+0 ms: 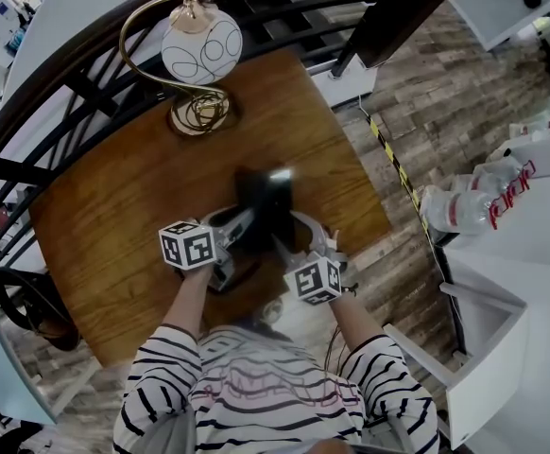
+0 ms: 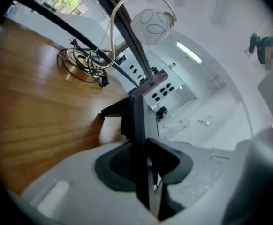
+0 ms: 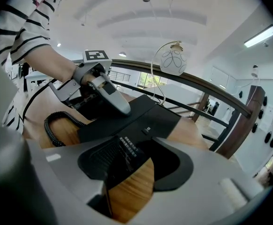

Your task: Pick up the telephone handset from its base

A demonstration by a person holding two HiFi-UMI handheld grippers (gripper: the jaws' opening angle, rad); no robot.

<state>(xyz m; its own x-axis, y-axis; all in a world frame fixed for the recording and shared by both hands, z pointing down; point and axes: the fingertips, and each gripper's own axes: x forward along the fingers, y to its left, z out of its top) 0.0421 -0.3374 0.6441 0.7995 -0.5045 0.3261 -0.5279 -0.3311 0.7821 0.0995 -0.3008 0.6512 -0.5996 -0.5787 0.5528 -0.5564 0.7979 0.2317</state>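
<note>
Both grippers sit at the telephone base [image 1: 267, 201], one on each side. The left gripper [image 2: 145, 161] has a thin black upright edge between its jaws. A sliver of light shows beside one pad, so I judge it not yet clamped. The right gripper [image 3: 136, 168] is unclenched. A black corner of the base lies against one pad, and bare wood shows between that corner and the other pad.

The wooden table [image 1: 114, 216] carries the base near its front edge. A coiled cord [image 3: 56, 125] loops on the wood at the base's left and runs in under the left gripper. The handset cannot be told apart from the base in any view. Going by the cord, it probably lies on the base's left side, under that gripper, not yet lifted. Closing the grip and raising the handset are what is left.

No container stands on the table. Well to the right of the base is a white open-topped box [image 1: 488, 376], and nothing can be made out in the little of its inside that shows. Clear bottles [image 1: 464, 211] with red labels lie to the right of the base, off the table. Whether they are full cannot be told.
</note>
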